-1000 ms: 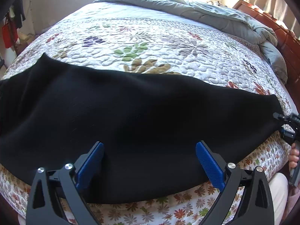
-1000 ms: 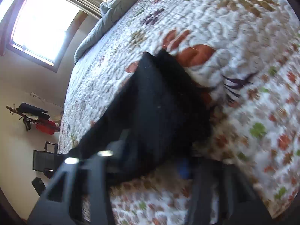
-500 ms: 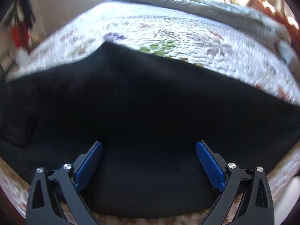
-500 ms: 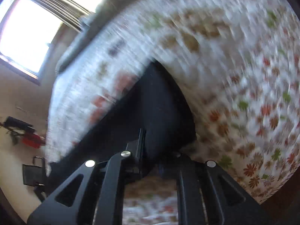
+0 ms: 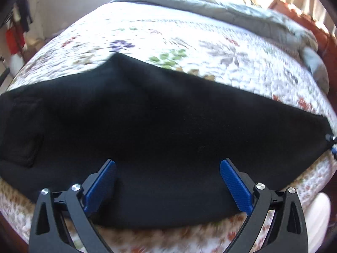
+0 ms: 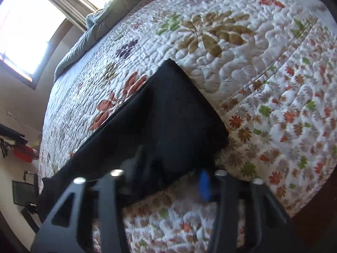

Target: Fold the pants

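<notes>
Black pants (image 5: 160, 126) lie spread flat across the near side of the floral quilt, folded lengthwise. My left gripper (image 5: 167, 181) is open, its blue pads (image 5: 101, 185) wide apart just above the near edge of the pants, holding nothing. In the right wrist view the leg end of the pants (image 6: 168, 113) lies on the quilt. My right gripper (image 6: 168, 181) is partly open at that end, one blurred finger over the cloth and the blue pad (image 6: 203, 184) beside it. Its tip also shows at the right edge of the left wrist view (image 5: 331, 141).
The bed's floral quilt (image 5: 189, 42) stretches beyond the pants. A grey duvet (image 5: 242, 10) is bunched at the far end by a wooden headboard (image 5: 324, 35). A window (image 6: 25, 25) and a dark chair (image 6: 23, 191) stand past the bed.
My right gripper has let go of the leg end and opened; that end now lies flat. My left gripper stays open and has shifted left along the pants and slightly back.
</notes>
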`<state>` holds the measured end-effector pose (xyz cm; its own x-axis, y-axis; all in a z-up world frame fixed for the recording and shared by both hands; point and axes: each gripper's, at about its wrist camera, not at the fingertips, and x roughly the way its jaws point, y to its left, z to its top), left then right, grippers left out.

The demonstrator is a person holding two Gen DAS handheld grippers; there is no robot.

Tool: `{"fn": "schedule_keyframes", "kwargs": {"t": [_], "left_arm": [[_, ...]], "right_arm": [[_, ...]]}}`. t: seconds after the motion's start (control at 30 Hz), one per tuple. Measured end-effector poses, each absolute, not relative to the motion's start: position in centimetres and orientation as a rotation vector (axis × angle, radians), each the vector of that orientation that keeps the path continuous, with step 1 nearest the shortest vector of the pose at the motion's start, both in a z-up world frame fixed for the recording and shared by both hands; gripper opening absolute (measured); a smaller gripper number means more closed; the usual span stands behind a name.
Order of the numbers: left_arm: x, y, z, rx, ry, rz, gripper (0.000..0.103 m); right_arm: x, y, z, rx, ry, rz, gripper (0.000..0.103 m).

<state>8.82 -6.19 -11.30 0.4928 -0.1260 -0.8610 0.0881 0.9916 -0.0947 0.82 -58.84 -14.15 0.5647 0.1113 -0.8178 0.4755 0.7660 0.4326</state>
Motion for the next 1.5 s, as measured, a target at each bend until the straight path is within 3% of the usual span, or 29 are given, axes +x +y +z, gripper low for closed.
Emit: {"fn": "schedule_keyframes", "kwargs": {"t": [0.1, 0.33, 0.57, 0.8, 1.1, 1.27, 1.5], "left_arm": [[7.1, -1.6, -9.5, -0.078, 1.015, -0.040, 0.099], [5.5, 8.5, -9.8, -0.198, 1.022, 0.175, 0.099], [6.9, 11.4, -12.8, -0.267, 1.069, 0.215, 0.100], [5.7, 10.9, -12.1, -0.269, 1.074, 0.220, 0.099], [4.1, 1.8, -8.6, -0.133, 0.981, 0.029, 0.099], [5.5, -2.0, -9.5, -0.102, 1.006, -0.083, 0.099], [6.5, -4.4, -11.0, -0.090, 1.043, -0.107, 0.099]], "right_arm": [[-1.1, -57.6, -12.7, 0.615, 0.958, -0.292, 0.058], [-3.3, -52.5, -12.1, 0.595, 0.943, -0.189, 0.059], [0.6, -47.3, -12.8, 0.523, 1.013, -0.074, 0.058], [2.1, -46.1, -14.1, 0.461, 1.113, -0.107, 0.060], [-0.9, -49.5, -12.6, 0.555, 1.039, -0.161, 0.065], [-2.5, -54.0, -13.6, 0.672, 1.006, -0.223, 0.064], [-1.4, -58.2, -10.5, 0.598, 0.858, -0.299, 0.068]]}}
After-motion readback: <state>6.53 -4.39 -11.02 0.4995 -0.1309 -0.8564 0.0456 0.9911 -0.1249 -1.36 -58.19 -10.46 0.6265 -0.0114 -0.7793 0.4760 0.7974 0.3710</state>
